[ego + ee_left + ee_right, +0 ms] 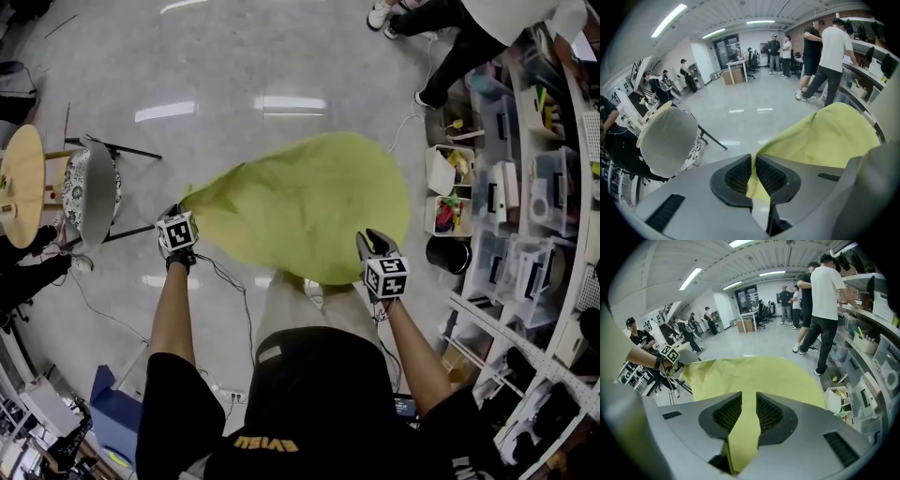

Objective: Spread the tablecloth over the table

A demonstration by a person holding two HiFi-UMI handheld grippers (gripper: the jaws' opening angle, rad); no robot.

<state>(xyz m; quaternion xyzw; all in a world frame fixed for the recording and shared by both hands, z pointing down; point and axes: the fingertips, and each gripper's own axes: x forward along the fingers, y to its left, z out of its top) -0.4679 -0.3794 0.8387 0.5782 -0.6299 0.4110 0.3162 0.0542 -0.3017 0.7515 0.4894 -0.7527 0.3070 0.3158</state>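
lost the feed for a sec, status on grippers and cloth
Left gripper shut on tablecloth corner. Right gripper shut on its other end. Tablecloth aloft, ballooned over floor. Chair just left of left gripper.

Yellow lettering (265,442) on the person's black shirt (309,394) reads roughly "EVISU". Black-and-white square coded markers are on the left gripper's cube (176,233) and the right gripper's cube (385,277).
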